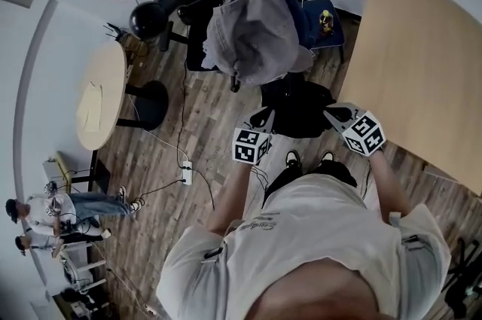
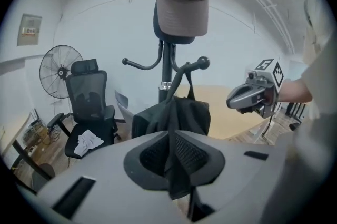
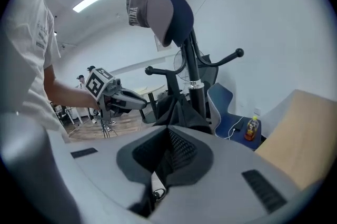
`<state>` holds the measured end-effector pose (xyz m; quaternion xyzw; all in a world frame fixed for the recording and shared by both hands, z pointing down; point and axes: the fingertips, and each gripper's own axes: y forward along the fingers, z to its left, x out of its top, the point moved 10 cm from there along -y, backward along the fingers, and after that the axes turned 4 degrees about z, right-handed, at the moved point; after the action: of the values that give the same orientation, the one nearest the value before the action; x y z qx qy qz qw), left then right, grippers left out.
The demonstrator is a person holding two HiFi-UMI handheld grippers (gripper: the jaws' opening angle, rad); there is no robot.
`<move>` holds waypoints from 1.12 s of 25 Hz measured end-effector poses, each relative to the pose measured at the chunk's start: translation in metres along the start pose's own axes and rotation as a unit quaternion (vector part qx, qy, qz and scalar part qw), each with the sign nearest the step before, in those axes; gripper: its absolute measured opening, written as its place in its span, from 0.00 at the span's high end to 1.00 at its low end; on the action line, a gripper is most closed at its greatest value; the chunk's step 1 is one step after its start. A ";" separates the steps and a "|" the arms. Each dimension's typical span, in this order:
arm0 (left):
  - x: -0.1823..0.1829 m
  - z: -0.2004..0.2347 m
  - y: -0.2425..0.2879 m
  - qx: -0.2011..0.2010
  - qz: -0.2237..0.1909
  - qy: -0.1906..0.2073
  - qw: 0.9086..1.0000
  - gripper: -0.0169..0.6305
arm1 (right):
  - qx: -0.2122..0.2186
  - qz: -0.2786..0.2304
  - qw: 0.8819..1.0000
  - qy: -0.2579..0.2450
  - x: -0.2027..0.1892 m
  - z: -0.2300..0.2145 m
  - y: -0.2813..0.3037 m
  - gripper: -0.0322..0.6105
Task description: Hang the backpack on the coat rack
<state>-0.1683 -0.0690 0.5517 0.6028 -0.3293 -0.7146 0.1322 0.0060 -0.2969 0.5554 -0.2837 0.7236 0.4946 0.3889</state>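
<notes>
- Currently, the left gripper (image 2: pixel 171 154) is clamped, jaws nearly together, on a fold of black fabric belonging to the backpack (image 2: pixel 171 115).
- Likewise, the right gripper (image 3: pixel 166 157) is fully closed, with black backpack material pinched between its pads.
- The backpack hangs close against the pole of the coat rack (image 2: pixel 167 67). Its top loop rises to the ball-tipped hook (image 2: pixel 201 64) and appears to pass over that arm, though full seating cannot be confirmed.
- Step in hand, as judged: seating the loop on the hook. The operator should hold both grips until the loop sits behind the ball tip, at the inner bend of the arm. The operator should then lower the backpack until the strap carries the weight.
- Release should be one side at a time, with a watch for slip or for the rack tipping.
- Legible writing: the cap (image 2: pixel 181 1) atop the rack carries pale block letters beginning "SH"; the rest is uncertain. The wall notice (image 2: pixel 29 30) and the bottle (image 3: pixel 253 127) label are too small to read.
</notes>
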 end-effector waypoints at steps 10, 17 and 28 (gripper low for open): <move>0.018 -0.024 -0.052 -0.061 -0.083 -0.050 0.993 0.93 | -0.006 -0.061 0.998 0.009 0.017 0.064 -0.009 0.96; 0.039 -0.018 -0.112 -0.078 -0.145 0.011 0.986 0.93 | -0.088 -0.129 0.988 0.002 0.055 0.127 -0.027 0.96; 0.023 -0.015 -0.154 -0.111 -0.187 0.007 0.976 0.93 | -0.197 -0.158 0.967 -0.038 0.062 0.198 -0.049 0.96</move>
<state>-0.1273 0.0281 0.4353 0.6401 -0.1287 -0.7547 0.0641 0.0677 -0.1302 0.4377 -0.4459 0.5428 0.5701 0.4261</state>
